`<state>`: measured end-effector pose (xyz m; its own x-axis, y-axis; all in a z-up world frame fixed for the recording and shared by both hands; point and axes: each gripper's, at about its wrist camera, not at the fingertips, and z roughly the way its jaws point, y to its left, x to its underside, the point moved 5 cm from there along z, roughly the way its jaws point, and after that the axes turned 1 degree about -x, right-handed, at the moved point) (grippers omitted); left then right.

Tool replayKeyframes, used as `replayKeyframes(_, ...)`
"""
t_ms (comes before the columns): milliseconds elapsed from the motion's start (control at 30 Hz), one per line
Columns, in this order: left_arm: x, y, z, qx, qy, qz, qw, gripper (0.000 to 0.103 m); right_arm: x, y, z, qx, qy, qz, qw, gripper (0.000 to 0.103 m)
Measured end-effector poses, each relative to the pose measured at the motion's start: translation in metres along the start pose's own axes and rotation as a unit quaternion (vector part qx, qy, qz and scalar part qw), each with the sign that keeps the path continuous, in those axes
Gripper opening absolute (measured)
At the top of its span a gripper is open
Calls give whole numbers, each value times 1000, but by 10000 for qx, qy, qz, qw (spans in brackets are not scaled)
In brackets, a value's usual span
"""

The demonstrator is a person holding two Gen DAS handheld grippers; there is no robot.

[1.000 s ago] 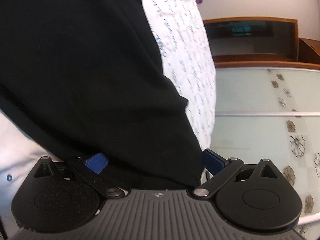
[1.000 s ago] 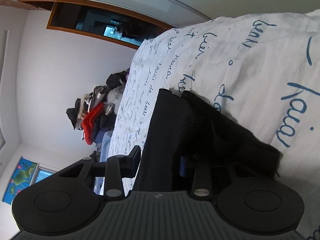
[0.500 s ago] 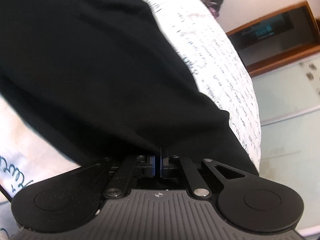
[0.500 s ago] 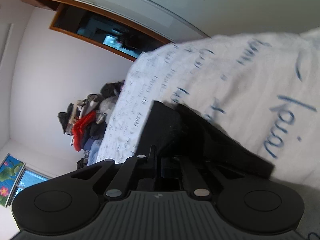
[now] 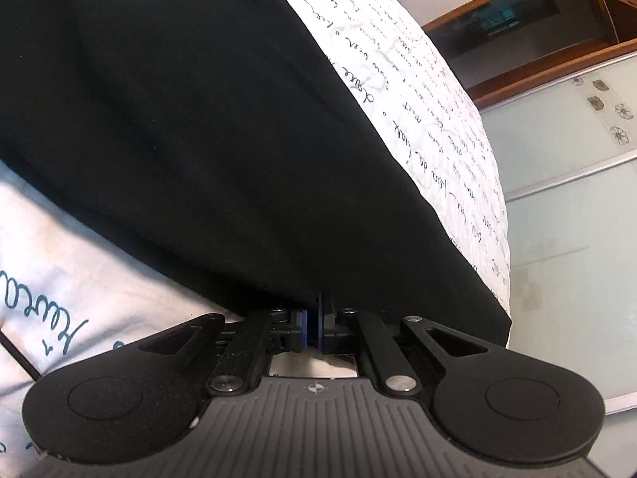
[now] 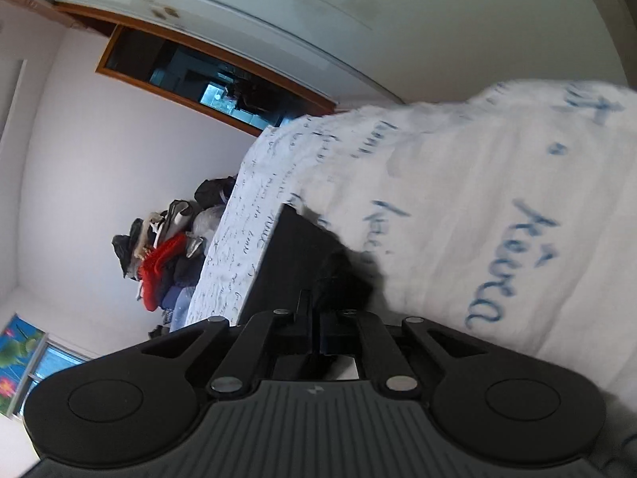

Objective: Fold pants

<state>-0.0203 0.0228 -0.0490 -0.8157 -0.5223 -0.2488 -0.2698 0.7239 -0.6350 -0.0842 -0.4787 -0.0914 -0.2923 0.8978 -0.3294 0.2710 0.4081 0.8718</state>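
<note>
The black pants (image 5: 191,119) lie spread over a white bed sheet with blue handwriting print (image 5: 430,127) and fill most of the left wrist view. My left gripper (image 5: 314,324) is shut on the near edge of the pants. In the right wrist view the pants (image 6: 294,263) show as a narrow dark fold on the sheet (image 6: 497,207). My right gripper (image 6: 314,330) is shut on another edge of the pants. Both views are tilted.
A wardrobe with frosted sliding doors and flower print (image 5: 577,183) stands beside the bed. A wood-framed opening (image 6: 207,75) is in the far wall. A pile of clothes, one red (image 6: 163,263), sits past the bed's far end. A window (image 6: 28,354) is at lower left.
Both grippers were open around the pants' edge a second ago and have shut on the fabric. Both views have since tilted and shifted as the held edges moved.
</note>
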Motion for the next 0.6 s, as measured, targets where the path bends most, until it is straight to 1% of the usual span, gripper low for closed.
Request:
replayKeyframes(33, 1, 3, -1, 64, 0, -51, 10000, 17, -1, 5, 3, -33, 24, -57, 10000, 3)
replayKeyframes(100, 4, 10, -6, 227, 47, -155, 9996, 19, -1, 3, 9, 112, 117, -36, 9999, 3)
replayKeyframes(167, 11, 9, -8, 427, 156, -154, 9988, 21, 0, -7, 9, -50, 183, 211, 9996, 3)
replayKeyframes(233, 14, 15, -18, 582, 357, -134, 9976, 29, -5, -11, 2, -173, 263, 440, 9985, 4)
replayKeyframes(267, 12, 15, -22, 637, 432, -57, 9970, 33, -8, -12, -5, -136, 211, 563, 9981, 7)
replayKeyframes(300, 14, 17, -31, 698, 450, 38, 9965, 34, -12, -11, -13, -105, 98, 618, 9980, 10)
replayKeyframes(333, 17, 18, -40, 768, 451, 180, 9959, 34, -16, -9, -23, -83, -163, 603, 9980, 10)
replayKeyframes(367, 19, 16, -48, 827, 448, 394, 9948, 34, -21, -3, -36, -49, -557, 493, 9972, 10)
replayKeyframes(400, 21, 13, -56, 854, 405, 636, 9935, 34, -25, 5, -45, -44, -855, 328, 9958, 10)
replayKeyframes(433, 21, 8, -63, 855, 292, 855, 9922, 34, -27, 15, -51, -49, -1033, 149, 9945, 10)
replayKeyframes(467, 18, 2, -70, 872, 105, 1118, 9898, 34, -26, 27, -51, -85, -1053, -14, 9944, 10)
replayKeyframes(500, 13, -4, -75, 857, -162, 1413, 9861, 37, -23, 41, -44, -215, -898, -180, 9956, 10)
replayKeyframes(533, 5, -8, -76, 701, -520, 1660, 9823, 40, -17, 57, -32, -404, -594, -354, 9968, 10)
replayKeyframes(567, -1, -9, -77, 396, -896, 1838, 9781, 46, -8, 71, -15, -543, -226, -517, 9969, 10)
replayKeyframes(600, -9, -9, -73, 78, -1211, 1997, 9723, 51, 1, 82, 4, -564, 143, -663, 9961, 11)
